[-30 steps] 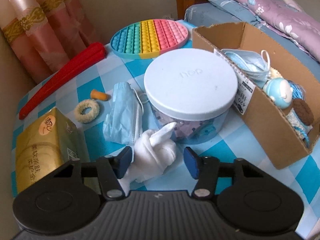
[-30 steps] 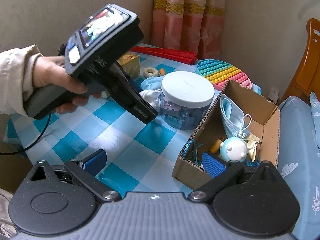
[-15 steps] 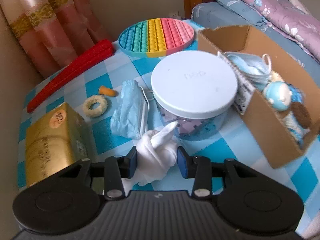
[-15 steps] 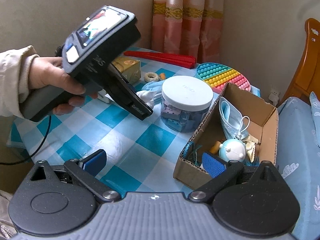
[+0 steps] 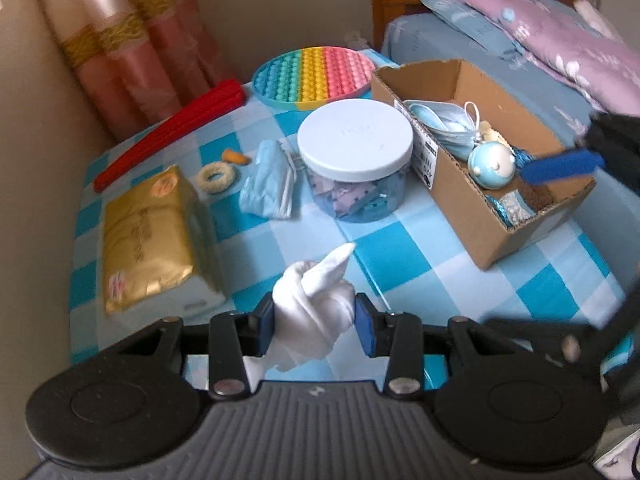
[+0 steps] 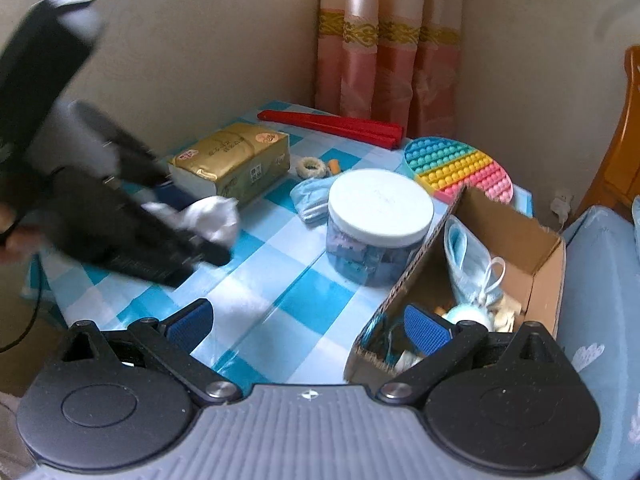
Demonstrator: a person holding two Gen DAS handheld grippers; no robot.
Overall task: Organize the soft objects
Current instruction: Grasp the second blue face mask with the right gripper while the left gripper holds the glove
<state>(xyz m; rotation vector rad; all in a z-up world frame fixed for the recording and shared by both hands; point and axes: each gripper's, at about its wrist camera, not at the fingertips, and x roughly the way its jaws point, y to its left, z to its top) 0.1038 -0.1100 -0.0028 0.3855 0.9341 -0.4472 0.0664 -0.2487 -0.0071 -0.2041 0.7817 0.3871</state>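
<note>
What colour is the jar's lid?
The lid is white, with a faint blue tint. It shows best in the left wrist view.

Left gripper (image 5: 315, 322) pinching a white glove (image 5: 310, 312) above the blue checked tablecloth (image 5: 400, 256), white-lidded jar (image 5: 355, 148) ahead, face mask (image 5: 269, 182) beside it, cardboard box (image 5: 480, 216) right, gold tissue pack (image 5: 146, 236) left

Each tool is built on a ribbed grey body flanked by two round black housings. Black linkage arms are fastened with silver screws, and blue ridged pads (image 6: 425, 330) are carried (a small emblem is stamped centrally).
</note>
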